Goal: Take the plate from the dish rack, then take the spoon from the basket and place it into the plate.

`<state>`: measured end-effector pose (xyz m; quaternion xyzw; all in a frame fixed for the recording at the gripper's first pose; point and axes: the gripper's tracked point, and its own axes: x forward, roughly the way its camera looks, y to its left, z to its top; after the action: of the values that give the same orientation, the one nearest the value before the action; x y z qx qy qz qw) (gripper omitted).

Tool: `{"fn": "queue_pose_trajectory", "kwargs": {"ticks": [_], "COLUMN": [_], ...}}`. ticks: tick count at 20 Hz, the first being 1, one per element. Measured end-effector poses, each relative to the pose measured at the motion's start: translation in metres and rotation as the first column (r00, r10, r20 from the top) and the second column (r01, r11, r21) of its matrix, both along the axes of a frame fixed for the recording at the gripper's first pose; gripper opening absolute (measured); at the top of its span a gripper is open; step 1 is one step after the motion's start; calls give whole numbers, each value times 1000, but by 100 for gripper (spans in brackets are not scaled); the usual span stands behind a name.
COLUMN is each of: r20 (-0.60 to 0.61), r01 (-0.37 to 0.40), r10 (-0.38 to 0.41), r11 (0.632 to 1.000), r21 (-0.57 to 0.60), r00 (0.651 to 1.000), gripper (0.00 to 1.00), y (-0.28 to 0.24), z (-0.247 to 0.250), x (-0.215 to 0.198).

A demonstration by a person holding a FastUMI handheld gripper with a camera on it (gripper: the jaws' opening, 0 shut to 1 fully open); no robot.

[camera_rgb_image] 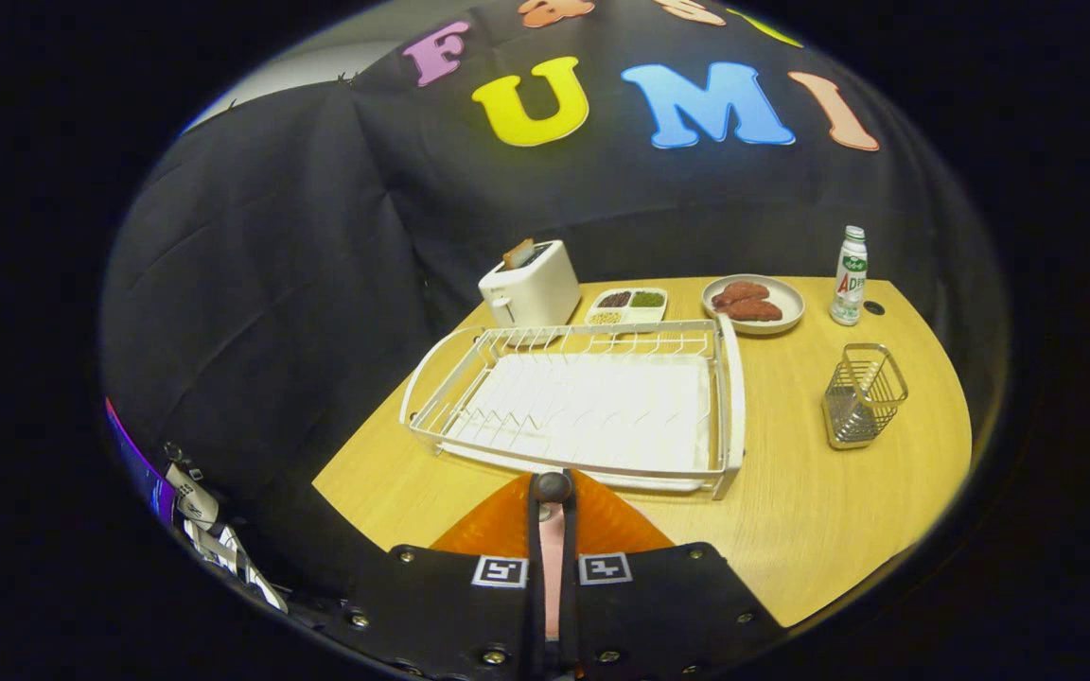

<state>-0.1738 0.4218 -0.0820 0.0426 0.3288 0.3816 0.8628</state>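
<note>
**Spoon in the tongs, plate right underneath**

Gripper view. Tongs (553, 494) nearly closed, clamped from both sides on a slim pink thing with a dark round end, taken here for the spoon (553, 553). Long axis of the spoon along the fingers, pointing forward, with the dark end just at the fingertips.

Directly below and around the fingertips: the orange plate (500, 532), flat on the desk (829, 515), showing on both sides of the fingers (more to the left). Far edge of the plate just beside the near rim of the dish rack (730, 397); cannot tell if touching.

Rack without dishes. Wire basket (865, 392) upright, well apart to the right of the rack, nothing seen inside.

Judged from this: plate out of the rack, spoon out of the basket, only the release left. No sideways travel needed, since the plate lies straight under the tongs. Better to lower a little and open gently, otherwise a risk of the spoon bouncing off the rim toward the rack.
</note>
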Motion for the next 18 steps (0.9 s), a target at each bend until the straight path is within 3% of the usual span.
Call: {"fn": "queue_pose_trajectory", "kwargs": {"ticks": [10, 12, 16, 18], "r20": [-1, 15, 34, 53], "r01": [-96, -98, -92, -74], "r10": [96, 99, 94, 76], "r11": [993, 993, 995, 997], "r21": [-69, -66, -47, -37], "r00": [995, 995, 995, 996], "gripper": [6, 12, 16, 29], "y": [22, 21, 15, 8], "z": [-35, -31, -19, -9], "x": [-19, -18, -13, -7]}}
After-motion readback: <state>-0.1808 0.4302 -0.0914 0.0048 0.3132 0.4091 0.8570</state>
